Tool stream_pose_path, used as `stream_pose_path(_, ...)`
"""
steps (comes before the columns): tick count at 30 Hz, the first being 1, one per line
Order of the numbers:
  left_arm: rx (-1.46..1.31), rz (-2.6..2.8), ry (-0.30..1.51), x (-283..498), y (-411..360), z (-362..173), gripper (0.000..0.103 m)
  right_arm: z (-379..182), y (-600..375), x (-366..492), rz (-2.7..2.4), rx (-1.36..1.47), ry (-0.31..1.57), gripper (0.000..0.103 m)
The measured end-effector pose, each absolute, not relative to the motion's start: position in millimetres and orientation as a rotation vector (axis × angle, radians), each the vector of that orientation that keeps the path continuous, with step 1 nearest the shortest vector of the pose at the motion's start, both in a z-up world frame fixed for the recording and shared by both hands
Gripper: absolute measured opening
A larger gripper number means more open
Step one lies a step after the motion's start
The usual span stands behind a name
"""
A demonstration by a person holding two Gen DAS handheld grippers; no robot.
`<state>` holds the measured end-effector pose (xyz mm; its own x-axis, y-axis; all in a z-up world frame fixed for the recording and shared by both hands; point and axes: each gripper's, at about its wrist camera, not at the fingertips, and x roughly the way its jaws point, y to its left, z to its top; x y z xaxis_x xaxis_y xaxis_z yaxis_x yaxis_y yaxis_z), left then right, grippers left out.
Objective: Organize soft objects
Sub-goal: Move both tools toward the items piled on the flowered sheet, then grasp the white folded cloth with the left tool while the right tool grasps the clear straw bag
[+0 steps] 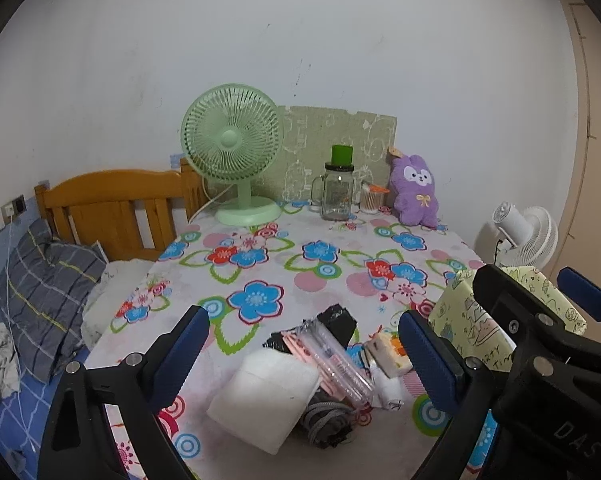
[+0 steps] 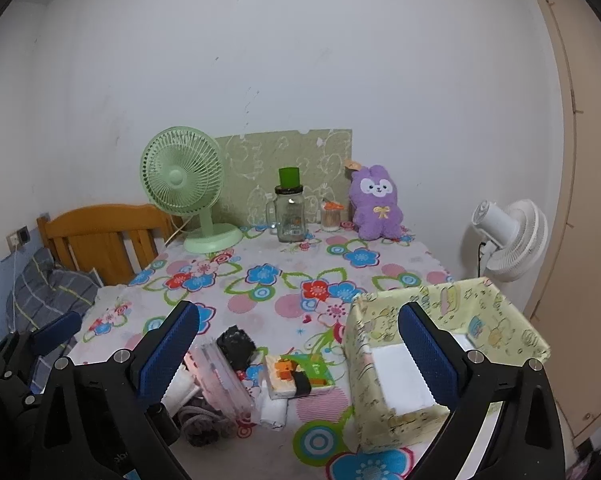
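Observation:
A pile of small things lies on the flowered tablecloth (image 1: 300, 272): a white soft pack (image 1: 264, 396), a pink clear case (image 1: 336, 364), a black pouch (image 1: 336, 320), grey yarn (image 1: 324, 420) and a small printed packet (image 1: 388, 354). My left gripper (image 1: 306, 352) stands open over this pile, its pads touching nothing. The right gripper (image 2: 300, 348) is open too; its right finger (image 2: 428, 354) is in front of the yellow-green patterned box (image 2: 364, 412), which holds a white pad (image 2: 400, 380). A purple plush (image 2: 376, 204) sits upright at the far edge.
At the back stand a green desk fan (image 1: 232, 152), a glass jar with a green cap (image 1: 338, 190) and a cotton-swab tub (image 1: 371, 200). A white fan (image 2: 508, 236) is off the right edge. A wooden bed frame (image 1: 108, 208) and grey pillow (image 1: 48, 292) are on the left.

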<state>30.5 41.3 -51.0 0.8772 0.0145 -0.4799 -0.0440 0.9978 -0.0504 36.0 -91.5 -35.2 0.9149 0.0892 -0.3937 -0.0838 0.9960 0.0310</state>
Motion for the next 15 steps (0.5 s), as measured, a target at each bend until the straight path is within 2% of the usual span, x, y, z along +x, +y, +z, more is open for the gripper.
stream_pose_path(15,-0.062,0.049,0.601,42,61,-87,0.096,-76,-70,56,0.141,0.025,0.516,0.1)
